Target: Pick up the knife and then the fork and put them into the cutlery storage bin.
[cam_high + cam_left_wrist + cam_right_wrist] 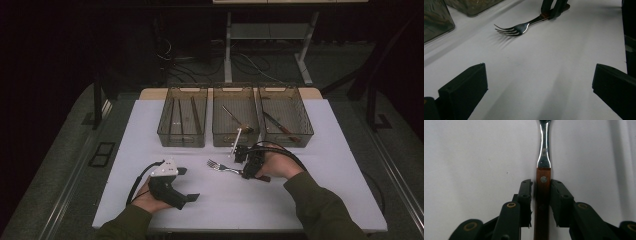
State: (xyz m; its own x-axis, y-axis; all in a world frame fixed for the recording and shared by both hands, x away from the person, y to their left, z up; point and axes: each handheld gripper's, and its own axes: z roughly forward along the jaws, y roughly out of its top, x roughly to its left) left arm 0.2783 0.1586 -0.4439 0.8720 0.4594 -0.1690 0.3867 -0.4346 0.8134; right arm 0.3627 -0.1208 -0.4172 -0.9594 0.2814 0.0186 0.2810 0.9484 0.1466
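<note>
The prongs of the fork (543, 185) are cut off at the top of the right gripper view, and its brown handle runs off the bottom edge. The fork is seen lying flat on the white table (320, 200), in front of the middle bin. The right gripper (541, 200) is closed snugly on the handle, one jaw on each side. The left gripper (187, 184) is held wide open over bare table, well apart from the fork. Three see-through bins (184, 141) are lined up at the back. Long, thin things can be seen lying inside them, but they are too small and dim to be told apart.
</note>
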